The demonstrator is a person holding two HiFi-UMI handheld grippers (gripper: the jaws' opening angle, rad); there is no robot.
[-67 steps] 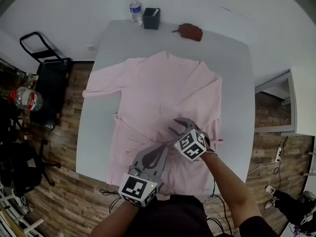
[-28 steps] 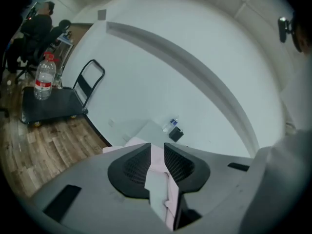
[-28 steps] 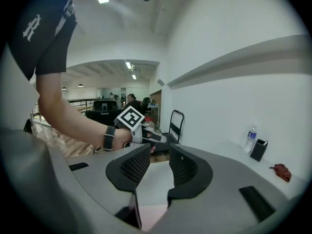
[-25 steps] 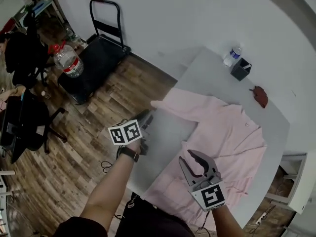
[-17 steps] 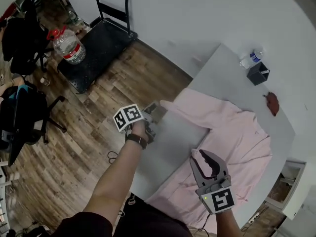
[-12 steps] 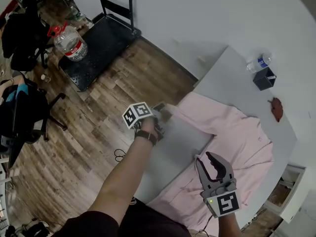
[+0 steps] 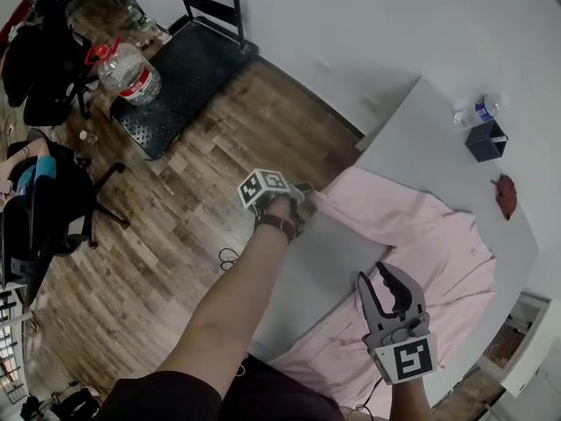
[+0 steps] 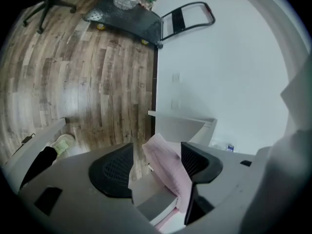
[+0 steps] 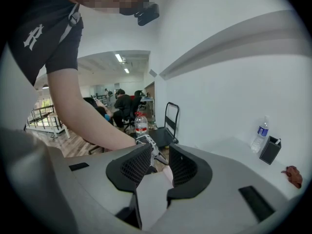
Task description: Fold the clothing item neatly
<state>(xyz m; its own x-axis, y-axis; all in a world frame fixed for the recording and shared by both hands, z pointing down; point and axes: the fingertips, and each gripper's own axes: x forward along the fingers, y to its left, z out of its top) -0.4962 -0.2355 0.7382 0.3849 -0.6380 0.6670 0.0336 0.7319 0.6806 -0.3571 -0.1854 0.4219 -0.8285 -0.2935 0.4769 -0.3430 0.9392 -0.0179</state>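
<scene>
A pink shirt point(image 7: 421, 244) lies spread on the grey table point(image 7: 421, 130). One sleeve point(image 7: 368, 207) reaches toward the table's left corner. My left gripper point(image 7: 304, 202) is at that sleeve's cuff. In the left gripper view the cuff point(image 8: 165, 167) stands up between the jaws of the left gripper point(image 8: 158, 165). These jaws have just been opening and now gape wide, with the cloth leaning against the right pad point(image 8: 197, 162). My right gripper point(image 7: 381, 279) hovers over the shirt's near side. The right gripper point(image 9: 158, 167) is part open, with nothing between its jaws.
A small water bottle point(image 7: 478, 110), a black box point(image 7: 486, 140) and a brown-red lump point(image 7: 506, 196) sit at the table's far end. Left of the table is wood floor with a black trolley point(image 7: 188, 68), a large water jug point(image 7: 131, 71) and an office chair point(image 7: 44, 200).
My left gripper has come down from over the floor to the sleeve cuff at the table's corner. The right gripper has drifted a little over the shirt.
</scene>
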